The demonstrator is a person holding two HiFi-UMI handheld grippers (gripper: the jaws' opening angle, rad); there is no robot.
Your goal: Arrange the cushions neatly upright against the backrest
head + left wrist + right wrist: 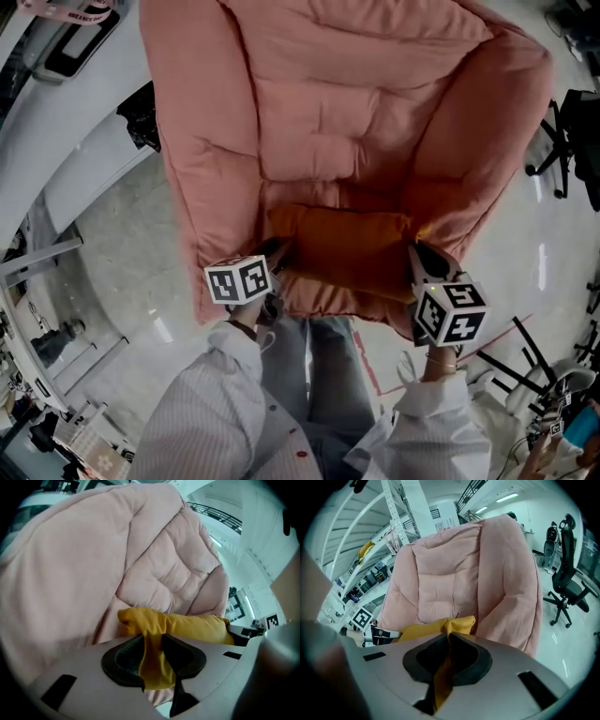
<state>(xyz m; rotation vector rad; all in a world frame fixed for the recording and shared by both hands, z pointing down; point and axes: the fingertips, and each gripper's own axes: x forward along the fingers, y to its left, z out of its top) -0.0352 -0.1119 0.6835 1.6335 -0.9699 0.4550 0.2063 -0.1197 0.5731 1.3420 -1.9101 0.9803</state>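
At the front edge of the armchair (211,141) seat, your left gripper (153,654) is clenched on one corner of the orange cushion (342,248). Your right gripper (447,658) pinches the opposite corner. The fabric is bunched between each pair of jaws. Gripping both ends keeps the cushion stretched level across the seat, so I judge you can tip it upright without it folding. Farther in, the armchair's backrest (440,581) is bare, and the cushion isn't leaning on it yet.
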